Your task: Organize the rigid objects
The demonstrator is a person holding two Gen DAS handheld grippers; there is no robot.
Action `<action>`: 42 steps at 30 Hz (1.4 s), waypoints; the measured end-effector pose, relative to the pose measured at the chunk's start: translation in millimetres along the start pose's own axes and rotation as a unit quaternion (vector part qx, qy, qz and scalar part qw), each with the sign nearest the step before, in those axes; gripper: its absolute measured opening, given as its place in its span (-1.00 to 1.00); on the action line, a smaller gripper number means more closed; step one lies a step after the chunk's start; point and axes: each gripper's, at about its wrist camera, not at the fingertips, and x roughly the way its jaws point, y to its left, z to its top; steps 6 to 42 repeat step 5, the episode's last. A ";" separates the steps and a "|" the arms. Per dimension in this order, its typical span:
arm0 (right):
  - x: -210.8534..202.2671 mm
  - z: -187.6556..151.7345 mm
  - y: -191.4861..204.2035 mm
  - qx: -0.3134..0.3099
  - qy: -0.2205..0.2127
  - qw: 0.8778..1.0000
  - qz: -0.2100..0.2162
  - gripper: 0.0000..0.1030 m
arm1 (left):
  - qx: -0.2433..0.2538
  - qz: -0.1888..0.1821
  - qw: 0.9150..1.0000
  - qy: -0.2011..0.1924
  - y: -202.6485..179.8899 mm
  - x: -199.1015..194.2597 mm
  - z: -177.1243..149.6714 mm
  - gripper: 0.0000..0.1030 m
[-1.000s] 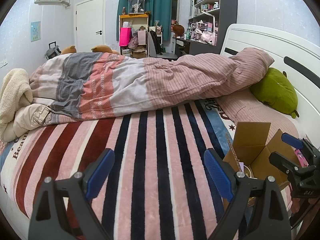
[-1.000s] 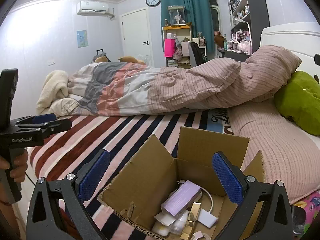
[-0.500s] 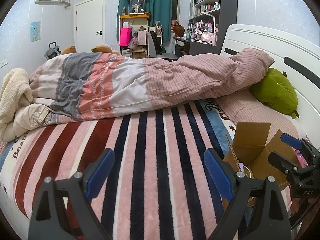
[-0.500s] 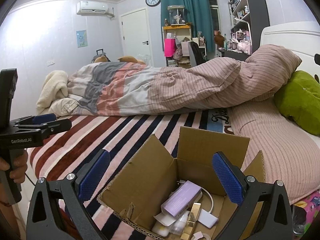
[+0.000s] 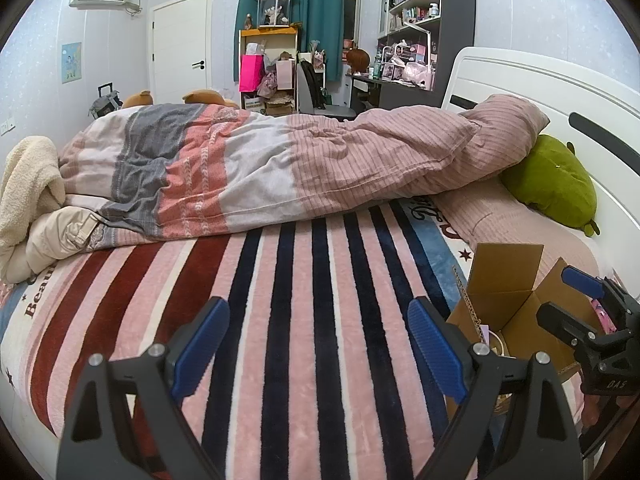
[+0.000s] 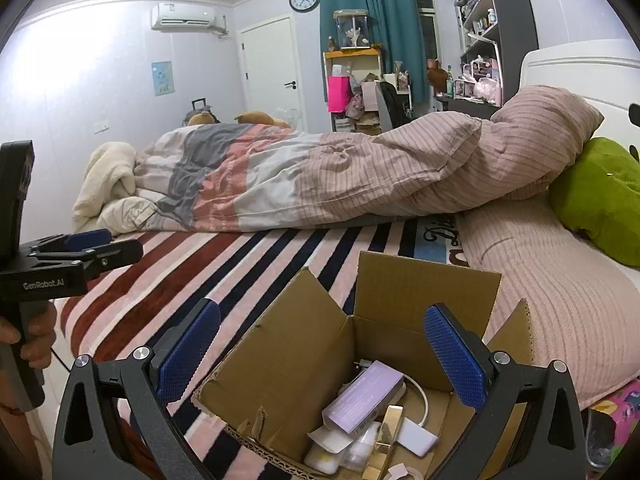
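Two hand-held grippers, left [image 5: 318, 346] and right [image 6: 322, 354], hang wide and empty exactly as a second ago, the right over the cardboard box [image 6: 400, 296] on the bed [image 5: 280, 280], its small items [image 6: 362, 398] unmoved, so no progress shows.

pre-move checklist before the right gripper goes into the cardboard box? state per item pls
1. right gripper open, nothing held: ok.
2. right gripper over the cardboard box, flaps up, top open: ok.
3. Grasp target exposed: purple box lies on top of the clutter: ok.
4. white cable runs right beside the purple box and could snag: not ok.
5. left gripper open, over the striped blanket, clear of the box: ok.
6. Box steady on the soft bed: cannot tell.
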 end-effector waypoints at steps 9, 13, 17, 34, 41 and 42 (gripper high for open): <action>-0.3 -0.4 1.1 0.000 0.000 1.000 -0.001 1.00 | -0.002 0.001 1.000 -0.001 0.0 1.1 0.2 0.74; -0.3 -0.4 1.1 0.000 0.000 1.000 -0.001 1.00 | -0.002 0.001 1.000 -0.001 0.0 1.1 0.2 0.74; -0.3 -0.4 1.1 0.000 0.000 1.000 -0.001 1.00 | -0.002 0.001 1.000 -0.001 0.0 1.1 0.2 0.74; -0.3 -0.4 1.1 0.000 0.000 1.000 -0.001 1.00 | -0.002 0.001 1.000 -0.001 0.0 1.1 0.2 0.74; -0.3 -0.4 1.1 0.000 0.000 1.000 -0.001 1.00 | -0.002 0.001 1.000 -0.001 0.0 1.1 0.2 0.74; -0.3 -0.4 1.1 0.000 0.000 1.000 -0.001 1.00 | -0.002 0.001 1.000 -0.001 0.0 1.1 0.2 0.74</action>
